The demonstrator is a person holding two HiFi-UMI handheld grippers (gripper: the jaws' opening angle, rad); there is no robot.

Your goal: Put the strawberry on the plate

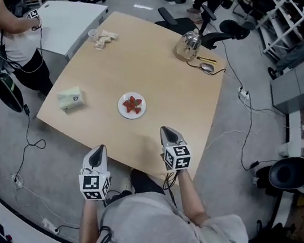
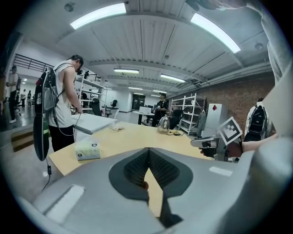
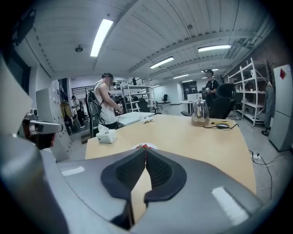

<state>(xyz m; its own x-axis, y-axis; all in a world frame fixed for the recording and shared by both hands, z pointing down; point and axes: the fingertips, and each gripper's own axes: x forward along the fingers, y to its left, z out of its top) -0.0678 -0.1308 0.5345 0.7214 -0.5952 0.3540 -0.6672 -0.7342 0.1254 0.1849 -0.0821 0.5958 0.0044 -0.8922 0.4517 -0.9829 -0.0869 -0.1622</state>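
Note:
Several red strawberries [image 1: 132, 104] lie on a small white plate [image 1: 123, 112] in the middle of the light wooden table [image 1: 162, 76]. My left gripper [image 1: 98, 150] hovers off the table's near edge, shut, with nothing between its jaws [image 2: 149, 150]. My right gripper [image 1: 166, 130] is over the near edge, just right of the plate, shut and empty too [image 3: 145, 151]. In the right gripper view the strawberries [image 3: 144, 146] and the plate's rim [image 3: 154, 146] peek over the jaw tips. The right gripper [image 2: 208, 142] also shows in the left gripper view.
A tissue box [image 1: 70, 98] sits at the table's left corner, a glass kettle [image 1: 187, 46] and a mouse [image 1: 207, 67] at the far right, crumpled paper [image 1: 105, 38] at the far corner. A person [image 1: 13, 37] stands by a white table [image 1: 69, 16]. Cables trail on the floor.

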